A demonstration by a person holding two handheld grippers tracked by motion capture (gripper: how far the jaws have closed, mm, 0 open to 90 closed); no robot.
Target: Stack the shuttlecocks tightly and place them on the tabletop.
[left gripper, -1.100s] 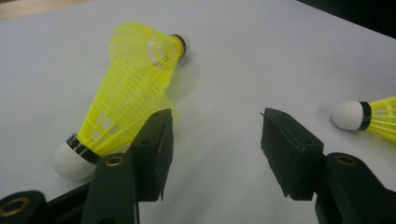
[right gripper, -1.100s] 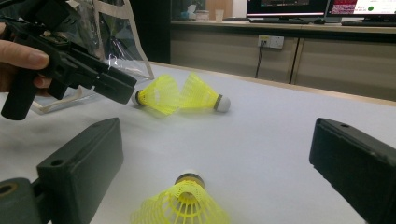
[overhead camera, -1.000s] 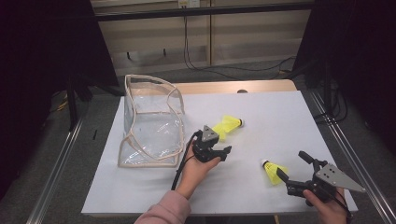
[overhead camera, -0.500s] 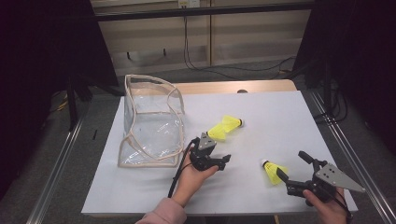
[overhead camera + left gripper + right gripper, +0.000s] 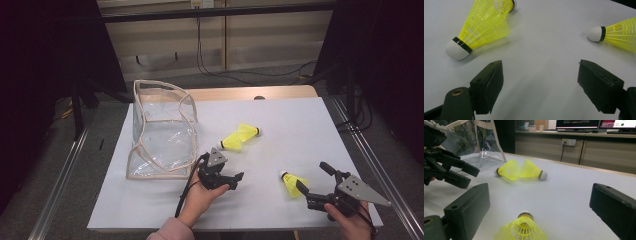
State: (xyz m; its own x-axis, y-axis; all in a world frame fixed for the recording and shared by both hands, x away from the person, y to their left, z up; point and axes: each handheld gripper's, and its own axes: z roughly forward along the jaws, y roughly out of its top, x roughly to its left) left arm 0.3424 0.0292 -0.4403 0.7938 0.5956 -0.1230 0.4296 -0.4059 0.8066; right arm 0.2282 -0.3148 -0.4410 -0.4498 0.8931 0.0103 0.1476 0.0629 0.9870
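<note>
The left gripper [image 5: 236, 181], jaws spread and just opening with nothing between them, has the paired shuttlecocks [image 5: 241, 137] at its 12 o'clock. The right gripper [image 5: 314, 182], jaws spread, flanks the single shuttlecock [image 5: 293, 182], cork pointing toward 10 o'clock.

Left gripper [image 5: 235, 181]: black body, blocky matte jaws, brass-ringed screw hole near one jaw's base, grey three-cornered plate on top, black cable trailing; pink sleeve at the wrist; right gripper [image 5: 314, 181]: same black build, larger grey plate with small holes.
</note>
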